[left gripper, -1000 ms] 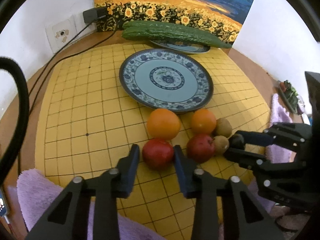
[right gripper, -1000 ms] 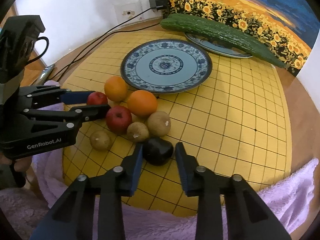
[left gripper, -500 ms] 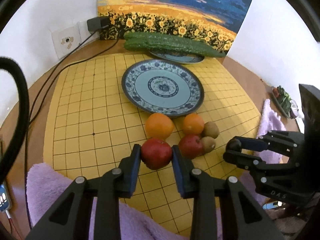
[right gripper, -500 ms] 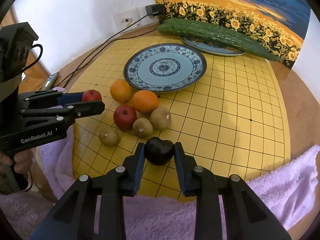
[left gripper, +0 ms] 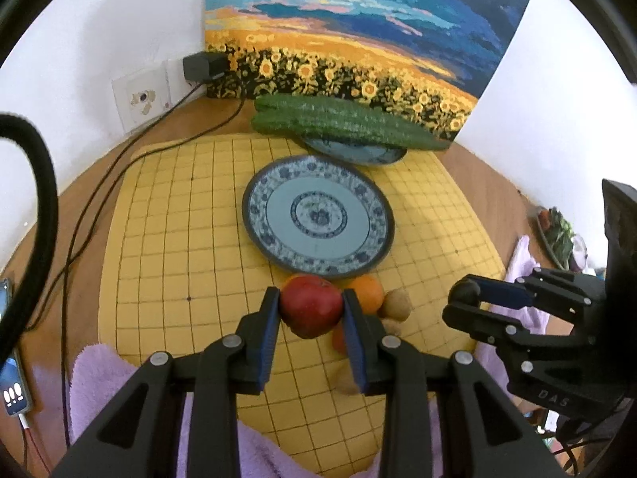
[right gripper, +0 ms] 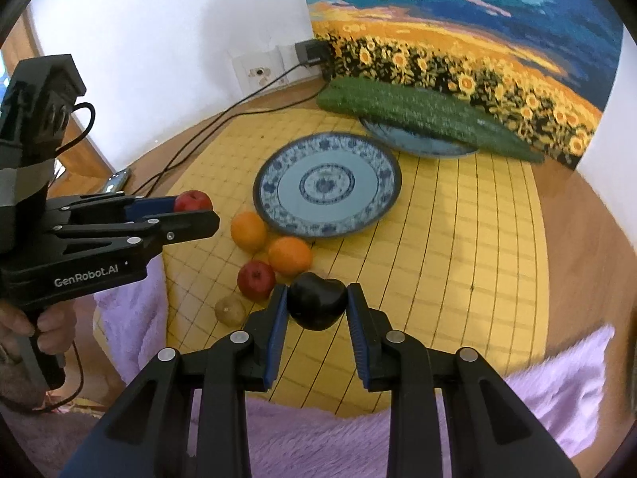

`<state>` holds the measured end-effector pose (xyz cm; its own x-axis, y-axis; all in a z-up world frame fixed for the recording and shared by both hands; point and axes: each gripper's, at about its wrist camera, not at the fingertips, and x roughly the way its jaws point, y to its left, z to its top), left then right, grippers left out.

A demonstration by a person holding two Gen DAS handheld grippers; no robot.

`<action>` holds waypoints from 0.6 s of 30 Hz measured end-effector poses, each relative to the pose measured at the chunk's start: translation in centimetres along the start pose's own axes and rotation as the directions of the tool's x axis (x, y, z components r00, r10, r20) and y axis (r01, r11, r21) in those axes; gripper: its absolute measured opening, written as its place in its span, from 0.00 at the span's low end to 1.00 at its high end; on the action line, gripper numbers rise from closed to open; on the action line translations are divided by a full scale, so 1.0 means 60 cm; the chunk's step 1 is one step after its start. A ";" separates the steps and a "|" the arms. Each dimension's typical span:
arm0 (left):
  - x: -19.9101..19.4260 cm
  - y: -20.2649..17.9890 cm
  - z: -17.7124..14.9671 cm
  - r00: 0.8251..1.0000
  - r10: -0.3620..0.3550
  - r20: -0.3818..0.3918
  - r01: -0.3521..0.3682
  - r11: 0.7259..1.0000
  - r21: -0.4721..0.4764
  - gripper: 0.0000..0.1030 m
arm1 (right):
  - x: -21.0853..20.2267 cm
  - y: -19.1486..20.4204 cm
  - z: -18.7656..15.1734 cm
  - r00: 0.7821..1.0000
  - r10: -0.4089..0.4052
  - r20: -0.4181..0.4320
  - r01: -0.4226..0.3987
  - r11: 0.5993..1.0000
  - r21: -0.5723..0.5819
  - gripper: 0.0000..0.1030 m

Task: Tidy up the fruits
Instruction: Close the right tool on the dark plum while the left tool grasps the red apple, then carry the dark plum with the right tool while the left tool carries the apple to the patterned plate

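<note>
Red apple (left gripper: 311,306) is clamped in the left gripper (left gripper: 310,320), lifted just short of the blue-patterned plate (left gripper: 318,215). Dark plum-like fruit (right gripper: 317,303) is pinched in the right gripper (right gripper: 317,318), also short of the plate. Oranges (right gripper: 289,255) and another apple (right gripper: 256,279) sit on the yellow grid mat (right gripper: 458,247) near the plate's front rim. Best move: carry both fruits over the rim, lower to the plate centre, release one at a time so neither rolls off or knocks the other.
</note>
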<state>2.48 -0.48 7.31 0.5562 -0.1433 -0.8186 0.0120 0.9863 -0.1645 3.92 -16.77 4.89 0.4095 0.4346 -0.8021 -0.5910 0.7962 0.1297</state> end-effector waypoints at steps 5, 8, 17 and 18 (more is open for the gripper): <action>-0.003 -0.007 0.026 0.999 0.037 0.022 -0.037 0.999 -0.022 0.31 | -0.005 -0.011 0.034 1.000 0.004 0.016 -0.003 0.999 -0.042 0.29; -0.001 -0.011 0.043 0.998 0.050 0.031 -0.048 0.998 -0.041 0.31 | -0.006 -0.017 0.055 1.000 0.019 0.021 -0.017 0.997 -0.075 0.29; 0.034 -0.013 0.078 0.995 0.098 0.025 -0.095 0.990 -0.105 0.31 | 0.028 -0.044 0.105 0.997 0.065 0.033 -0.060 0.989 -0.135 0.29; 0.040 -0.012 0.082 0.995 0.100 0.023 -0.097 0.989 -0.113 0.31 | 0.035 -0.048 0.110 0.997 0.072 0.031 -0.067 0.989 -0.133 0.29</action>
<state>7.90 -1.13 8.20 0.5739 -0.0418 -0.8179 -0.1358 0.9800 -0.1454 11.10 -15.38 6.70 0.3874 0.5038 -0.7721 -0.7043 0.7021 0.1048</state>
